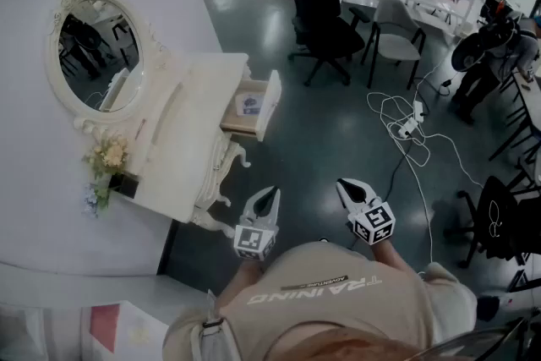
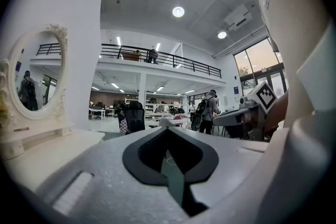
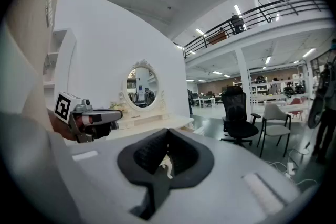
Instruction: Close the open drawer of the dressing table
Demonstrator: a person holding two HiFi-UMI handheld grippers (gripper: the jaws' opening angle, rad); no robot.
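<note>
The open drawer juts from the dressing table's front edge, well ahead and to the left of both grippers. The left gripper is nearer than the right gripper. Both have their jaws together on nothing. Closing it likely means pushing the drawer front along its slide axis, back into the table

The dressing table is a cream-white piece with curvy carved legs and an oval mirror, backed right up against the white wall. Its drawer is pulled way out over the dark floor, wooden inside, with something small and bluish lying in it.
</note>
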